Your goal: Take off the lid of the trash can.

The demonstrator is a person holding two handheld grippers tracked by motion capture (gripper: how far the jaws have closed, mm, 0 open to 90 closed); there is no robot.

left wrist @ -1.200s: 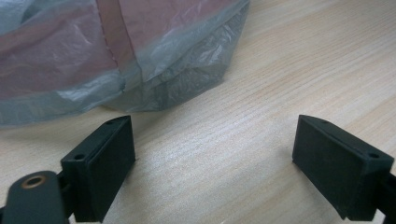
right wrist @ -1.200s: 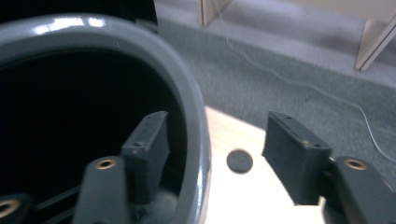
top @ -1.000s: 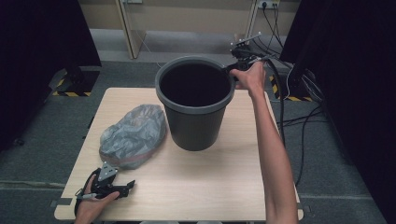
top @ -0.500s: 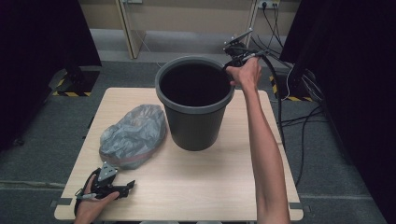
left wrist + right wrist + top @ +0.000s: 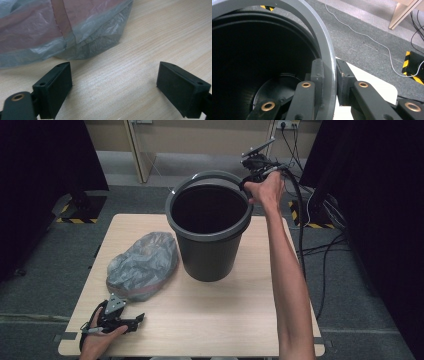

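Overhead, at the near left corner of a pale wooden bench, the left claw rests on the wood in the person's left hand. Its jaws stand spread wide with bare wood between them and nothing held, as the left gripper view shows. Just beyond it lies a crumpled grey plastic bag, translucent with a reddish band, its near edge resting on the bench a little ahead of the jaws.

Right of the bag, near the middle of the bench and toward its far edge, stands a dark grey bin, upright and empty as far as its dark inside shows. A loose grey ring that caps its rim is raised above the bin's far rim.

At the bin's far right side, the right hand reaches in along an outstretched forearm. The right claw is pinching the ring, one jaw inside it and one outside, pads pressed against the plastic; the jaws have just been closing onto it.
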